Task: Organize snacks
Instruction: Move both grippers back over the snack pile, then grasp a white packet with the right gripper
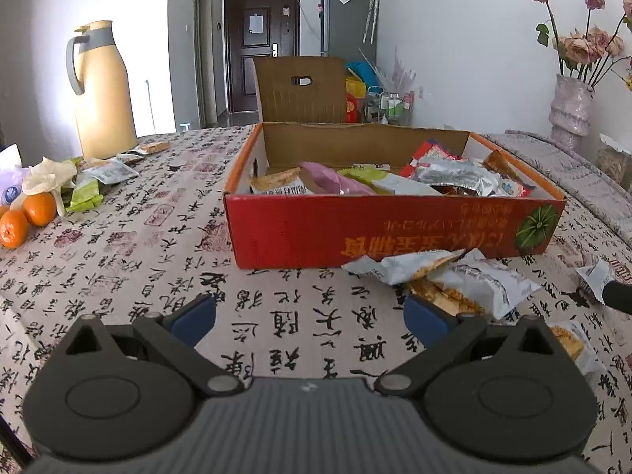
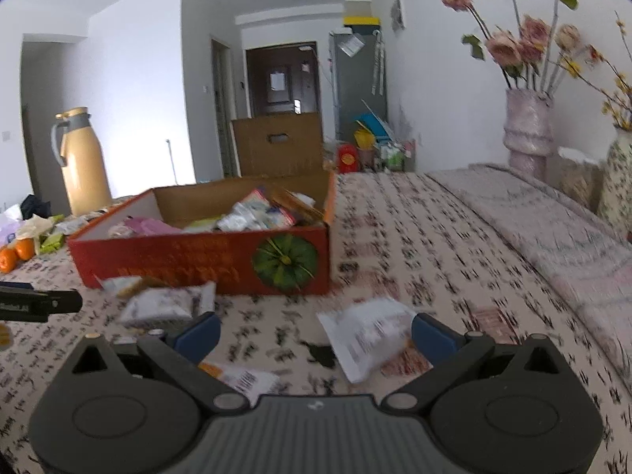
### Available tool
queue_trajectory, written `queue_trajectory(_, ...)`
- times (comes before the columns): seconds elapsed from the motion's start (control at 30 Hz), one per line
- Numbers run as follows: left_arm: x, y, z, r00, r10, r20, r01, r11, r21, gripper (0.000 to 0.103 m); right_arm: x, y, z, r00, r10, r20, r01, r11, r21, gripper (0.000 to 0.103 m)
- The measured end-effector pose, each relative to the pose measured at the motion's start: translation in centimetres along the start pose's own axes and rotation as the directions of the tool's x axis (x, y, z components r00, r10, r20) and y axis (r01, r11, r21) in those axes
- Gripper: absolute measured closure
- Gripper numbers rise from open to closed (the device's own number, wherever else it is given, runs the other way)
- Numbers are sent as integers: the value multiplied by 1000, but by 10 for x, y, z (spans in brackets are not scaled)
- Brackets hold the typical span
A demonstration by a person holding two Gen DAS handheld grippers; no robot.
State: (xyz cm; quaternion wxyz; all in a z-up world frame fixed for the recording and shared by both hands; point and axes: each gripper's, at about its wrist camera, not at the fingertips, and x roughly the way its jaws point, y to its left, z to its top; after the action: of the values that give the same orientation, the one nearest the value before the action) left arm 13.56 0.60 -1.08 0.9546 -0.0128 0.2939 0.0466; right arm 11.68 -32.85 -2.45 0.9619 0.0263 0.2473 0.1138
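Observation:
A red cardboard box (image 1: pixel 395 229) with an open lid stands on the table and holds several snack packets (image 1: pixel 454 177). It also shows in the right wrist view (image 2: pixel 197 260). My left gripper (image 1: pixel 310 316) is open and empty, low over the tablecloth in front of the box. Two white snack packets (image 1: pixel 474 280) lie just right of its right finger. My right gripper (image 2: pixel 314 333) is open, with a white packet (image 2: pixel 367 335) on the cloth between its fingers, close to the right one. Another packet (image 2: pixel 245 379) lies under the gripper.
A yellow thermos jug (image 1: pixel 104 94) stands at the far left. Oranges (image 1: pixel 27 217) and more snack packets (image 1: pixel 91 185) lie at the left edge. Vases with dried roses (image 2: pixel 529 130) stand at the right. The left gripper's tip (image 2: pixel 39 304) enters the right wrist view.

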Motion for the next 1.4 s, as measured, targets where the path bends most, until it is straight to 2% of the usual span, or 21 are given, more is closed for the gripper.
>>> queue_trajectory(0.23, 6, -1, -3, 1000, 6, -18, -6, 1000, 1, 0, 8, -6, -4, 999, -27, -44, 26, 999, -27, 0)
queue_trajectory(0.5, 10, 0, -4, 999, 11, -35, -11, 1000, -9, 0, 43, -17, 18, 989, -99, -110, 86, 989, -116, 0)
queue_trajectory(0.7, 13, 1, -4, 999, 6, -47, -7, 1000, -14, 0, 74, -27, 21, 975, -92, -201, 69, 990, -122, 0)
queue_trajectory(0.83, 15, 0, -4, 998, 6, -56, -7, 1000, -15, 0, 77, -30, 20, 976, -62, -207, 42, 994, -97, 0)
queue_trajectory(0.9, 16, 0, -5, 998, 10, -62, -11, 1000, -14, 0, 77, -33, 20, 977, -43, -207, 27, 997, -77, 6)
queue_trajectory(0.97, 17, 0, -5, 998, 12, -65, -13, 1000, -16, 0, 75, -34, 21, 980, -41, -193, 28, 997, -70, 18)
queue_trajectory(1.03, 17, 1, -5, 998, 12, -67, -14, 1000, -20, 0, 73, -34, 21, 982, -37, -185, 24, 997, -72, 22)
queue_trajectory(1.13, 18, 1, -5, 998, 12, -68, -14, 1000, -23, 0, 70, -34, 21, 984, -32, -173, 20, 997, -70, 35)
queue_trajectory(1.2, 18, 1, -5, 998, 13, -69, -14, 1000, -22, 0, 68, -34, 20, 986, -27, -167, 15, 998, -68, 40)
queue_trajectory(1.23, 18, 1, -5, 997, 12, -70, -14, 1000, -22, 0, 67, -33, 20, 986, -22, -164, 11, 998, -69, 49)
queue_trajectory(1.4, 16, -1, -4, 997, 12, -72, -13, 1000, -10, 0, 54, -30, 22, 993, -11, -115, 3, 997, -74, 50)
